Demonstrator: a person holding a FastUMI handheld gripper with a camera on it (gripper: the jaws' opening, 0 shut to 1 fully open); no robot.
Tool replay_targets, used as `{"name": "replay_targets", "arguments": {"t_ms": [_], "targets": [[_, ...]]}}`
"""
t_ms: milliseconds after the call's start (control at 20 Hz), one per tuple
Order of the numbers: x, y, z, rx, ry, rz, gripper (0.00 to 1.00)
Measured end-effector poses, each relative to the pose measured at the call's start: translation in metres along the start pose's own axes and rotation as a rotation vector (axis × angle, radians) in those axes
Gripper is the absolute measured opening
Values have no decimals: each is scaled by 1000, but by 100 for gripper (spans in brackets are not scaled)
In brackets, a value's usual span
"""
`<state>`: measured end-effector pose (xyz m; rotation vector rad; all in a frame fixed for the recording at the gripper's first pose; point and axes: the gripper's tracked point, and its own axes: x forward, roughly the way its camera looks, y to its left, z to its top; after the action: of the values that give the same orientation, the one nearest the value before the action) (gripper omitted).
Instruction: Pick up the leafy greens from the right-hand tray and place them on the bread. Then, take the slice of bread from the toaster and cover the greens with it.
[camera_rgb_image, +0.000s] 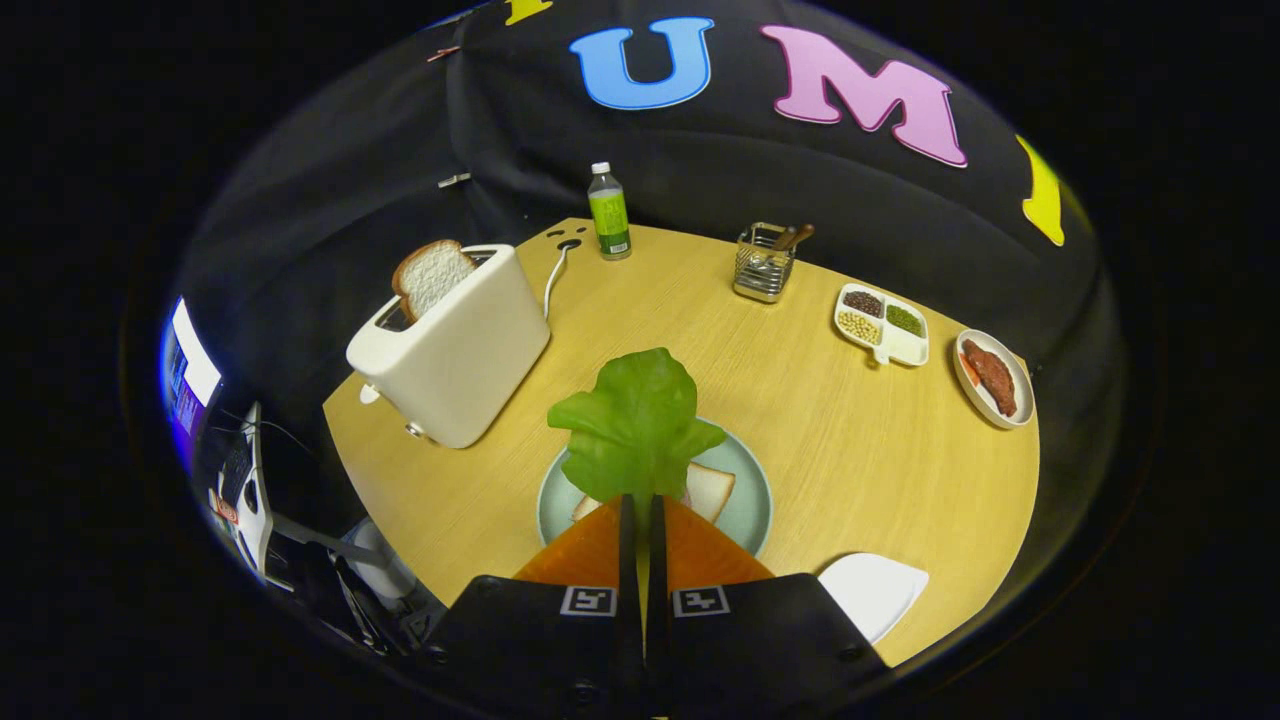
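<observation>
My gripper (641, 500) is shut on the leafy greens (636, 420), a bright green lettuce leaf that sticks out ahead of the fingertips. The leaf hangs over a pale blue-green plate (752, 500) that holds a slice of bread (710, 490), partly hidden under the leaf and the fingers. Beyond the plate to the left stands a white toaster (455, 350) with a second slice of bread (432, 276) poking up out of its slot. A white tray (875, 592) lies beside the fingers on the right, at the table's near edge.
At the back of the round wooden table (850, 440) stand a green-labelled bottle (609, 213) and a metal cutlery holder (765, 263). Far right lie a divided dish of beans (883, 325) and a plate with meat (992, 378). The toaster's cord (553, 275) runs backwards.
</observation>
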<state>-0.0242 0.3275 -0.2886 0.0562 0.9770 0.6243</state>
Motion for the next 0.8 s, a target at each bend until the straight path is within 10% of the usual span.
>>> {"name": "replay_targets", "arguments": {"t_ms": [150, 400, 800], "targets": [[25, -1, -9, -19, 33, -33, 8], [38, -6, -15, 8, 52, -51, 89], [-1, 16, 29, 77, -84, 39, 96]]}}
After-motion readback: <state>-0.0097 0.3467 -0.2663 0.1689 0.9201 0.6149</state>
